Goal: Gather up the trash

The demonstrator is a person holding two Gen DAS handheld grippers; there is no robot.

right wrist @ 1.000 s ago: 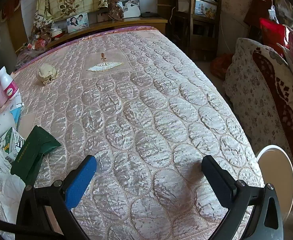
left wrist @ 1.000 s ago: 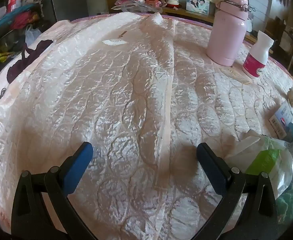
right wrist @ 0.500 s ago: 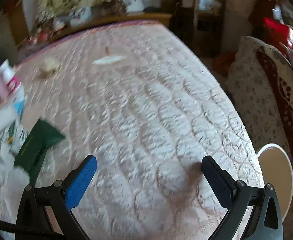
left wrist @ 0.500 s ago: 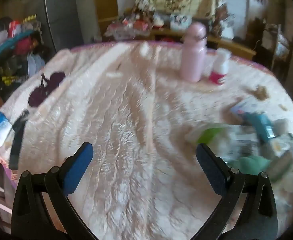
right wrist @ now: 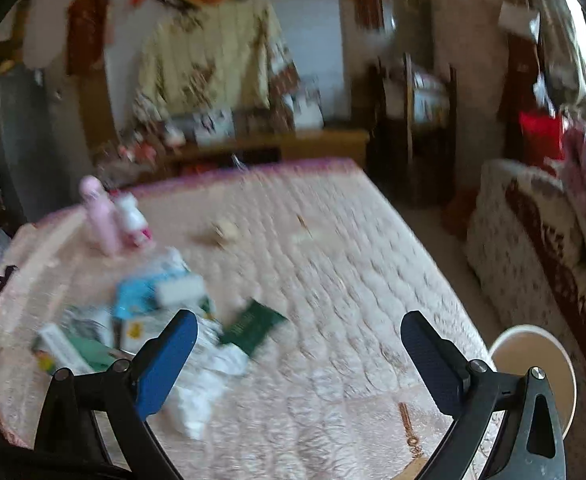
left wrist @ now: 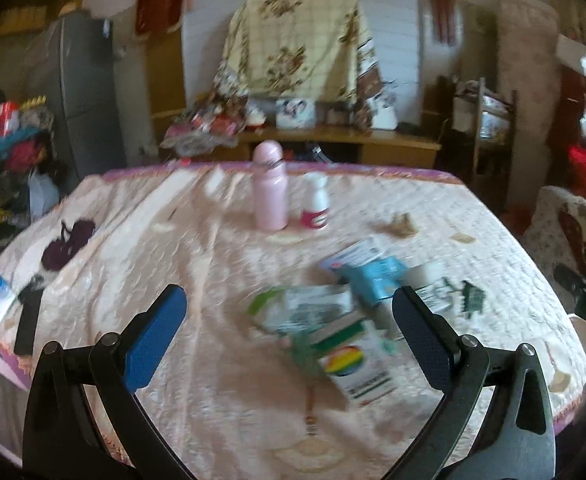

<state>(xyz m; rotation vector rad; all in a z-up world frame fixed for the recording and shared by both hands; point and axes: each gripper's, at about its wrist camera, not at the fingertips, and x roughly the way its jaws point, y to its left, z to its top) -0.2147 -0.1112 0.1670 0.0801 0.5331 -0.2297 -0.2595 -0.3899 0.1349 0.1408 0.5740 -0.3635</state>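
A heap of trash lies on the pink quilted table: a box with a rainbow logo (left wrist: pixel 357 368), green-and-white packets (left wrist: pixel 309 312), a blue carton (left wrist: pixel 377 280) (right wrist: pixel 137 296), a dark green wrapper (right wrist: pixel 253 326) and crumpled white paper (right wrist: pixel 201 392). A crumpled brown scrap (left wrist: pixel 401 226) (right wrist: pixel 225 230) lies farther back. My left gripper (left wrist: pixel 289 340) hangs open above the table's near side, the heap between its fingers in the view. My right gripper (right wrist: pixel 299 352) is open too, raised over the near edge with the heap at its left finger. Both views are blurred.
A pink bottle (left wrist: pixel 269 188) (right wrist: pixel 99 216) and a white bottle with a pink label (left wrist: pixel 317 204) stand at the back. A white round bin (right wrist: pixel 533 364) sits on the floor to the right. A patterned sofa (right wrist: pixel 533 240) is at right, a dark remote (left wrist: pixel 27 320) at left.
Both grippers have pulled back and up from the table, so the whole table and room now show. The trash heap has come into the middle of the left view. Both stay open.
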